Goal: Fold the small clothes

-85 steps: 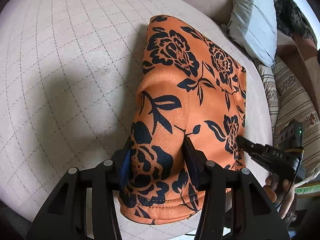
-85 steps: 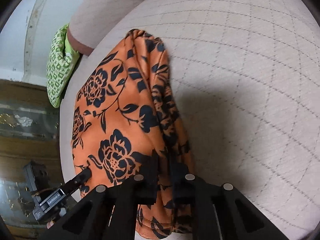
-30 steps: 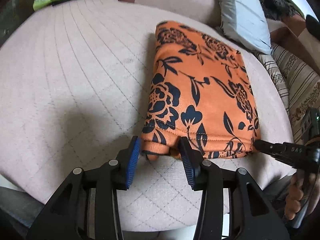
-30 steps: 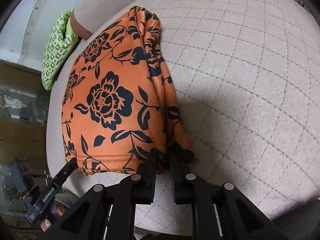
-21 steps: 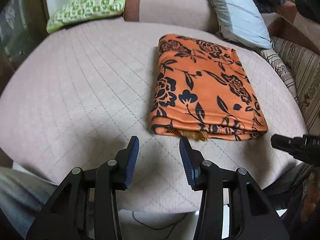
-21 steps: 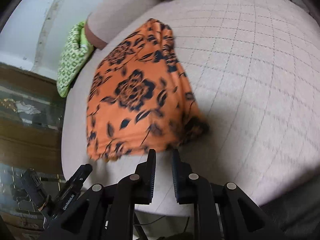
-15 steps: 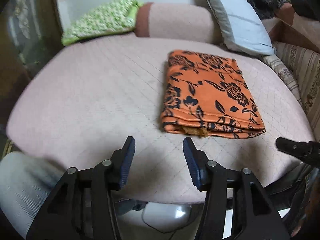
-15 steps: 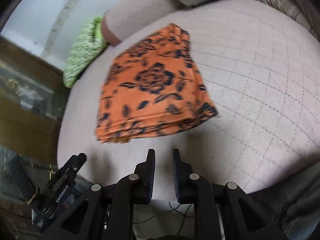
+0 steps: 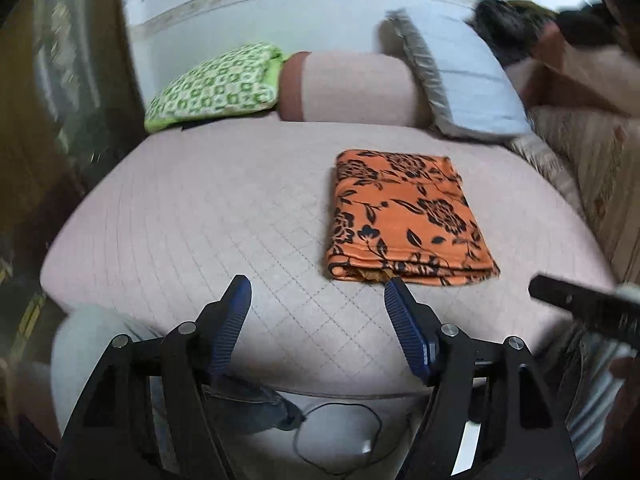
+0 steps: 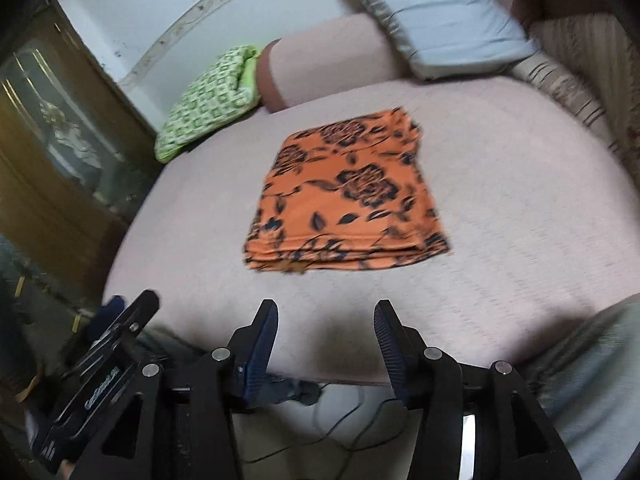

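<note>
- Folded orange cloth (image 9: 404,220) lies flat on the pink cushion (image 9: 200,216), near its front edge
- Left tongs (image 9: 316,300) and right tongs (image 10: 325,322) just opened wide, both empty
- Risk: loose front layers could spring apart

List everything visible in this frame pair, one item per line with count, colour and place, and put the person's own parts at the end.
folded garment: 1, orange with black flowers, flat on the cushion, right of centre in the left wrist view
seat cushion: 1, pale pink quilted, under the garment
bolster: 1, pink with brown end, along the back
green patterned cushion: 1, green and white, back left
grey pillow: 1, light grey, back right
striped fabric: 1, beige and brown, right edge
wooden cabinet: 1, brown with glass, left
cable: 1, dark, on the floor below the cushion
left gripper: 1, black with blue pads, open, empty
right gripper: 1, black with blue pads, open, empty
trouser leg: grey, lower right
</note>
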`<state>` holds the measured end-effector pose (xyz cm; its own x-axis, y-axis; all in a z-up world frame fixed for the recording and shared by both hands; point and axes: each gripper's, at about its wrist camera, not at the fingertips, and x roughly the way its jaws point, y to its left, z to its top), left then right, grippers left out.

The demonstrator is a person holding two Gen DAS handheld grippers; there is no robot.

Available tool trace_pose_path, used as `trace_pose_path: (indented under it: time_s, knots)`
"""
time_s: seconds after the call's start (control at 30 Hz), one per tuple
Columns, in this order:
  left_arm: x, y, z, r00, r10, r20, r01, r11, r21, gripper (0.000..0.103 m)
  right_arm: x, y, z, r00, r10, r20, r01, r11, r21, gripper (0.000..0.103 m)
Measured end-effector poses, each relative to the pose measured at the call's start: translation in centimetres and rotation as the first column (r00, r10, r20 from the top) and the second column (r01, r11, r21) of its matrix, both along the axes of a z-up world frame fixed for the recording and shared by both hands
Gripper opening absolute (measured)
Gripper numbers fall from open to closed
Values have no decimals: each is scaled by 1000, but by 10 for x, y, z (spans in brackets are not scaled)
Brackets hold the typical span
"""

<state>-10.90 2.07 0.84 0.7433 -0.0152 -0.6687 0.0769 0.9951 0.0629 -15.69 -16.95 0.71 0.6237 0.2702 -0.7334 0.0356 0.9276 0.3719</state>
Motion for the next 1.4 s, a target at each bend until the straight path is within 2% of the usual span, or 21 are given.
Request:
trace_pose_path:
  time_s: [0.07, 0.1, 0.17, 0.27, 0.37, 0.63, 1.07, 1.4]
  knots:
    - [1, -5, -2, 999, -24, -47, 25, 999, 21, 70, 0, -1, 1, 1000, -2, -11, 2, 1000, 18, 48]
    - [3, -4, -2, 998, -24, -66, 25, 1000, 7, 70, 0, 0, 2, 1000, 1, -18, -1, 1000, 20, 48]
    - [1, -2, 0, 998, -15, -68, 15, 1000, 1, 70, -2, 3, 4, 1000, 9, -19, -8, 1000, 15, 48]
    - [-6, -7, 7, 999, -22, -37, 24, 999, 38, 70, -8, 5, 10, 1000, 8, -20, -8, 1000, -4, 48]
    - [-13, -9, 18, 999, -49, -9, 49, 999, 6, 70, -13, 6, 21, 1000, -2, 3, 2, 999, -44, 48]
    - [-26, -13, 46, 995, -85, 50, 85, 996, 4, 70, -28, 13, 49, 999, -1, 47, 5, 996, -92, 48]
    - [-26, -14, 54, 996, -75, 54, 75, 997, 3, 70, -27, -1, 58, 999, -33, 30, 36, 995, -98, 48]
    - [-21, -14, 49, 998, -61, 23, 61, 998, 18, 70, -27, -3, 59, 999, -39, 28, 42, 992, -118, 48]
